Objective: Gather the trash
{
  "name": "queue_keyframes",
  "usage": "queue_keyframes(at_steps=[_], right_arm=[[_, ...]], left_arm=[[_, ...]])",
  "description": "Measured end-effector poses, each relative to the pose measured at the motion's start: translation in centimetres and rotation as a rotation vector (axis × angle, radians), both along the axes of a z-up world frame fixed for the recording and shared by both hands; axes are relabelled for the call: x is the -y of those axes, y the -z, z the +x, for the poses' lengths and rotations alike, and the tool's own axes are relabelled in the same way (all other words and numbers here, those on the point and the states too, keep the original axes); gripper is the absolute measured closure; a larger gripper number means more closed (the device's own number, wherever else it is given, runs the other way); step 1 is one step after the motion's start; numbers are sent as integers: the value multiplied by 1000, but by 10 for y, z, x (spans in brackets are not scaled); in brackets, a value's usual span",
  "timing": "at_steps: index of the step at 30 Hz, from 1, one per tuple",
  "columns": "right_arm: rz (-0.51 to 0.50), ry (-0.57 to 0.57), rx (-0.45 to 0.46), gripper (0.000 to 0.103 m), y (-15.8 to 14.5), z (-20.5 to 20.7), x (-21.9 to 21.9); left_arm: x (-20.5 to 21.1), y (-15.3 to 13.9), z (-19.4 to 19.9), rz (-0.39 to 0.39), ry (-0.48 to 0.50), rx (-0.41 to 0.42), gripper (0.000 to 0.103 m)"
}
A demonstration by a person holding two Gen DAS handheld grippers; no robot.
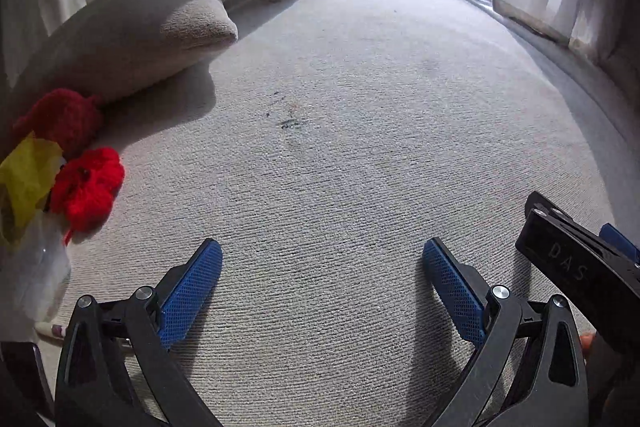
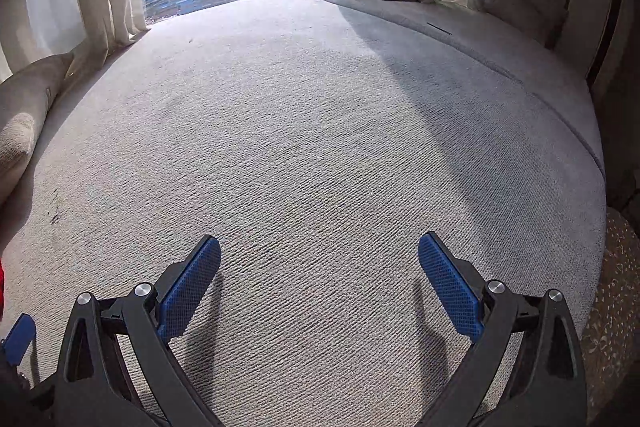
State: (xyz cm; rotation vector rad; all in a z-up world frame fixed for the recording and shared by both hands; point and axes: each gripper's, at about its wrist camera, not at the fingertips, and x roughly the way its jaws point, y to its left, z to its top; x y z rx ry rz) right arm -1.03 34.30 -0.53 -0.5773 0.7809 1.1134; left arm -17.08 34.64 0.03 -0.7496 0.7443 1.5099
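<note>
— Collected so far? Nothing visible in either claw: left claw (image 1: 322, 271) spread wide and empty, right claw (image 2: 320, 267) likewise, above ribbed grey cushion (image 1: 340, 147).

— Left to gather? Crumpled yellow wrapper (image 1: 24, 183), clear plastic bottle (image 1: 36, 279), far left beside fuzzy red knits (image 1: 86, 187).

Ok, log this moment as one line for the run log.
left gripper: open, empty | right gripper: open, empty | both over carpet | yellow wrapper, red flowers at left by cushion

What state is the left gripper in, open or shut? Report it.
Open. The left gripper has its blue pads spread wide apart, with only bare carpet between them.
</note>
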Motion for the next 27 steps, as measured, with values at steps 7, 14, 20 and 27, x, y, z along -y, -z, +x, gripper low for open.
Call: queue_keyframes(at_steps=[7,14,20,27], right_arm=[[2,0,-19,4,-3,-6,10],[0,0,-19,4,-4,-5,9],[0,0,-19,4,0,-3,2],[0,-1,-18,4,0,-4,4]], left_arm=[[3,1,-6,-5,-2,6,5],[0,3,-4,-5,-3,7,5],[5,2,-5,-5,-2,8,5],[7,1,-6,-5,-2,8,5]])
